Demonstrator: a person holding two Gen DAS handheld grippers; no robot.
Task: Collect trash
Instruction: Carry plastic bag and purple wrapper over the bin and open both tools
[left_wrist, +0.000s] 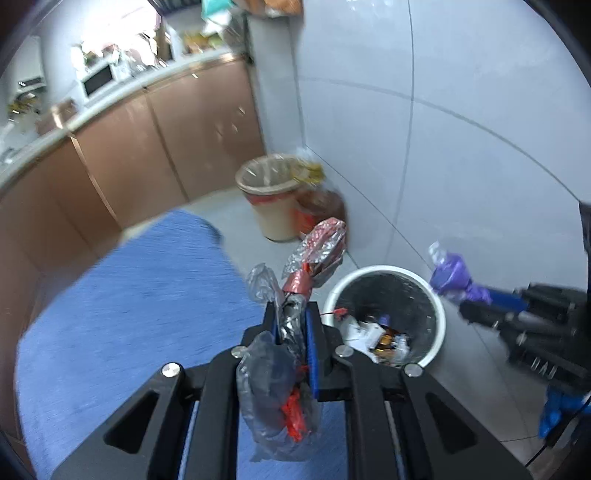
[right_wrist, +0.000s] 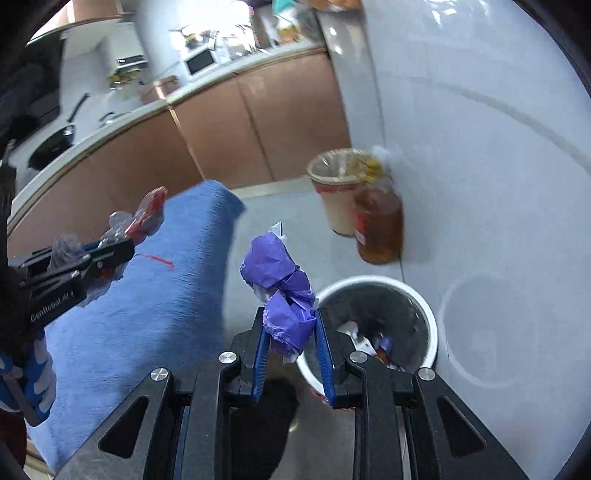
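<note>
Left gripper (left_wrist: 291, 314) pinching a silver-and-red foil wrapper (left_wrist: 317, 251) with clear plastic film, held above and just left of the white bin (left_wrist: 439, 314). Right gripper (right_wrist: 290, 332) clamped on a crumpled purple wrapper (right_wrist: 280, 280), poised just left of the same bin's rim. Bin already holding mixed scraps, standing on grey floor beside the blue mat (left_wrist: 129, 295). To finish well: carry each load over the bin's open mouth before spreading the fingers, one side at a time. Likely snag: the loose film clinging to the blue pads (left_wrist: 310, 343); a small shake probably needed.
</note>
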